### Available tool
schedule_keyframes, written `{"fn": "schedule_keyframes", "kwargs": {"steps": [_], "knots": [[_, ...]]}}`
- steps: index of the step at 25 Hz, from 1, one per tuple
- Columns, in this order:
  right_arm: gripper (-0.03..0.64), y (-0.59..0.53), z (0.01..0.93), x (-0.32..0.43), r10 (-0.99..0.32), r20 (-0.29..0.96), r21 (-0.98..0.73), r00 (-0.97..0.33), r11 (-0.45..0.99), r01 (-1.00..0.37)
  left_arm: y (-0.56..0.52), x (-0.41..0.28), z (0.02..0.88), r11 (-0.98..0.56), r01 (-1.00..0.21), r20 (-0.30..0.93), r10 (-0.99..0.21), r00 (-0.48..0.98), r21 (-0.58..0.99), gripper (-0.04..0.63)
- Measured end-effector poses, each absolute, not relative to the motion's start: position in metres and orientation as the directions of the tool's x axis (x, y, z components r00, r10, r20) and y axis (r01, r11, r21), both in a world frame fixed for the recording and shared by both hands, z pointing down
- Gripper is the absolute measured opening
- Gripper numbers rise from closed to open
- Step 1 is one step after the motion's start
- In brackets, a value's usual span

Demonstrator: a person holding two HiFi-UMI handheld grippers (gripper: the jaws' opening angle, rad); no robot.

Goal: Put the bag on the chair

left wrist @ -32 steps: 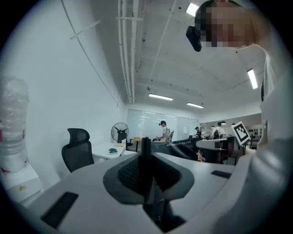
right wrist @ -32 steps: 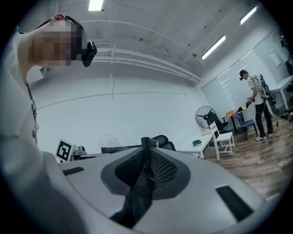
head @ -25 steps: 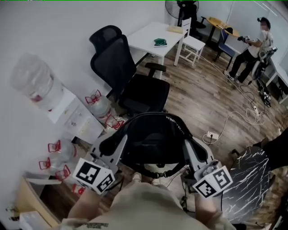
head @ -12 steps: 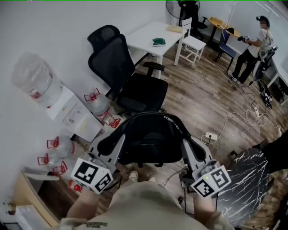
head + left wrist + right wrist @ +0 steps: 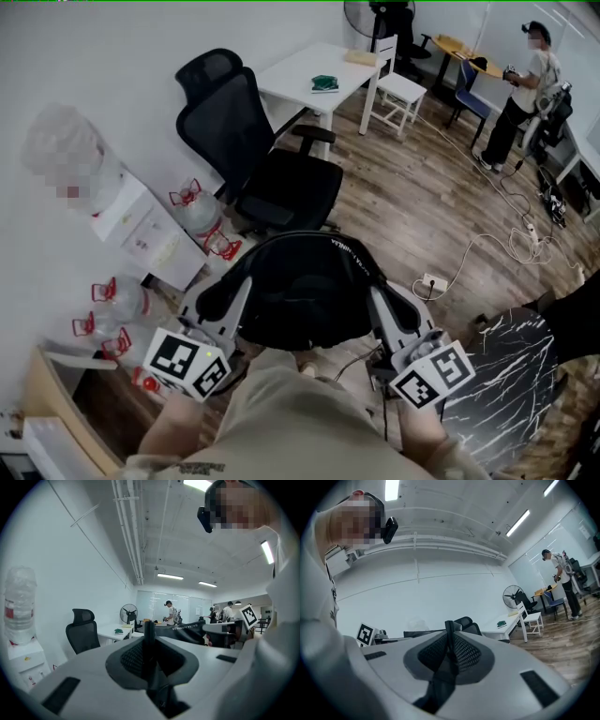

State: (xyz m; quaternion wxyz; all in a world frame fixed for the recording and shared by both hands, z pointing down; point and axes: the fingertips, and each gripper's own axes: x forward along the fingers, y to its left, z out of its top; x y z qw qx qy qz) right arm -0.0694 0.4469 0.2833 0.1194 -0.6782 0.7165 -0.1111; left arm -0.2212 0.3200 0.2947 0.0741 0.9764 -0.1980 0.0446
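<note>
A black bag (image 5: 305,300) hangs between my two grippers, in front of the person's body. My left gripper (image 5: 242,286) is shut on a black strap (image 5: 149,654) at the bag's left side. At the right side, my right gripper (image 5: 375,292) is shut on another strap (image 5: 446,656). The black office chair (image 5: 286,192) stands just beyond the bag, its seat facing right and its high back towards the wall. The chair (image 5: 82,635) also shows at the left of the left gripper view, and its headrest (image 5: 465,623) peeks over the right gripper's jaws.
A water dispenser (image 5: 117,211) with a bottle stands at the left wall, with empty jugs (image 5: 192,214) on the floor beside it. A white table (image 5: 309,80) and white chair (image 5: 403,94) stand behind. A power strip (image 5: 433,281) with cables lies right, near a dark marble top (image 5: 511,366). A person (image 5: 525,80) stands far right.
The bag and both grippers have moved forward towards the office chair and sunk slightly; the bag now covers the chair's base. The person at the back has stood up.
</note>
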Motion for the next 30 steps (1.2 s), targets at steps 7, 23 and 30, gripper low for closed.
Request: {"fn": "schedule_keyframes", "kwargs": {"steps": [7, 23, 30], "knots": [[0.060, 0.450, 0.288, -0.060, -0.998, -0.033, -0.321, -0.048, 0.056, -0.945, 0.325, -0.212, 0.299, -0.910, -0.397, 0.110, -0.386, 0.916, 0.117, 0.067], [0.060, 0.408, 0.307, -0.024, -1.000, -0.007, -0.324, -0.028, 0.029, -0.946, 0.281, -0.174, 0.318, -0.919, -0.376, 0.111, -0.363, 0.925, 0.122, 0.067], [0.060, 0.352, 0.308, -0.002, -1.000, 0.015, -0.321, -0.016, 0.011, -0.947, 0.222, -0.149, 0.322, -0.923, -0.360, 0.122, -0.345, 0.931, 0.137, 0.067]]}}
